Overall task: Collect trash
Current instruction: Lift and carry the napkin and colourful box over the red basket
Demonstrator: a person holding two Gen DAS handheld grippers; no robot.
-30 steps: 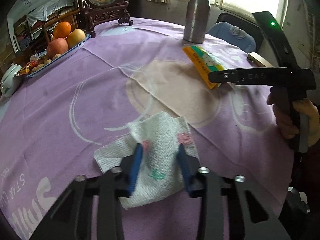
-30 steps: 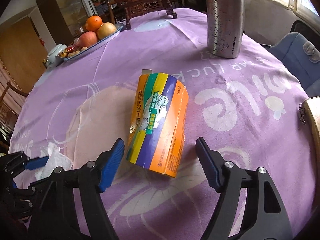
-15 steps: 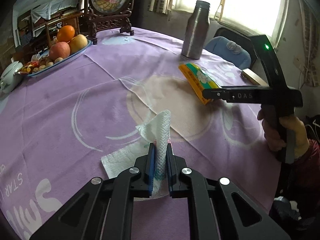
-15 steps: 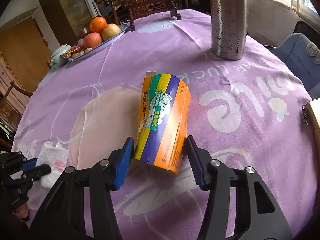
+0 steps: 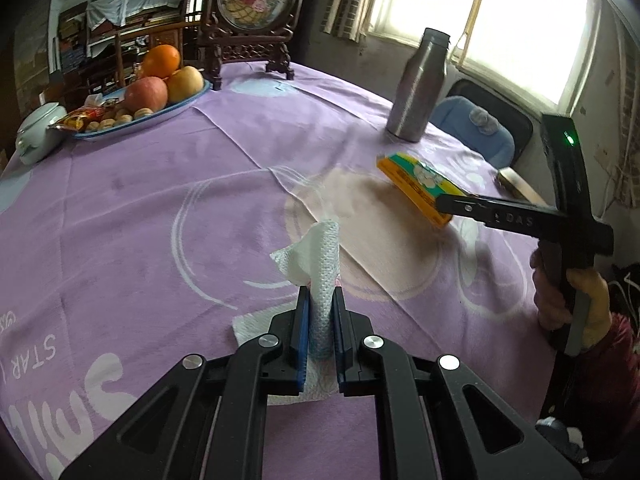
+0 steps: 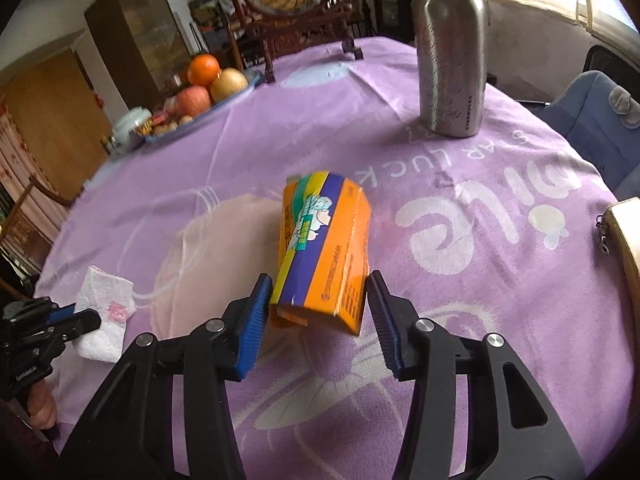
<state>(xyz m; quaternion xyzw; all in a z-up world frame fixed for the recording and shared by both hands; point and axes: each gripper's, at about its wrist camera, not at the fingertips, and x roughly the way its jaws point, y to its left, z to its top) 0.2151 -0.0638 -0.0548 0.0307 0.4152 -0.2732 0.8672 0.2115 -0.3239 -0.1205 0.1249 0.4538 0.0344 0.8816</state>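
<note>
A white paper napkin (image 5: 320, 248) with a pink flower print lies on the purple tablecloth (image 5: 160, 208). My left gripper (image 5: 320, 294) is shut on a pinched fold of it, which stands up between the blue pads while the rest trails on the cloth. In the right wrist view the napkin (image 6: 106, 300) and left gripper (image 6: 80, 318) are at the far left. An orange, yellow and purple carton (image 6: 324, 240) sits between the pads of my right gripper (image 6: 316, 284). Its jaws are closing, and both pads press on the squashed, tilted carton. The left wrist view shows the carton (image 5: 416, 184) at the right gripper (image 5: 444, 204).
A steel bottle (image 5: 416, 88) stands beyond the carton. A blue plate (image 5: 188, 102) of fruit and snacks, a white lidded jar (image 5: 38, 128) and a carved ornament stand (image 5: 248, 12) are at the far side. A tan pouch (image 6: 628, 248) lies at the right edge.
The left jaws shut on the flat napkin, pinched up a fold and rose a little. The right jaws narrowed from wide apart onto the carton's sides, squashing and tilting it.
</note>
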